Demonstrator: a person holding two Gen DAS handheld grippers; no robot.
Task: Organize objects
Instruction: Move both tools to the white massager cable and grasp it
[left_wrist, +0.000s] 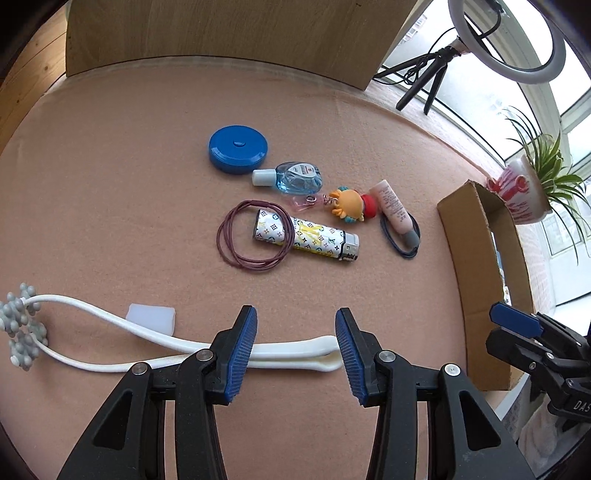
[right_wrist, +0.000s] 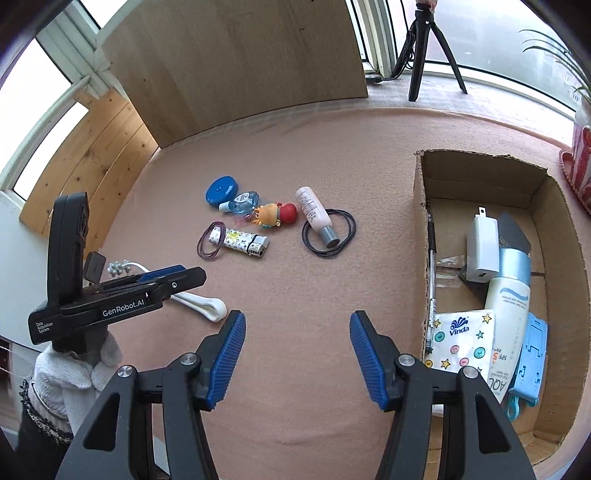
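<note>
Half the white massager (left_wrist: 110, 325) hides behind the left gripper (left_wrist: 295, 354).

Both grippers are black with blue ribbed pads on the fingers and round silver screws at the joints. In the right wrist view, the left gripper (right_wrist: 177, 273) at the left shows white words, "GenRobot.AI". The hand (right_wrist: 74, 369) under it, lower left, wears a white knit glove and a dark sleeve with a sparkly cuff.

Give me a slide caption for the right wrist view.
Open right gripper above pink mat, loose clutter left, half-filled cardboard box right.
</note>
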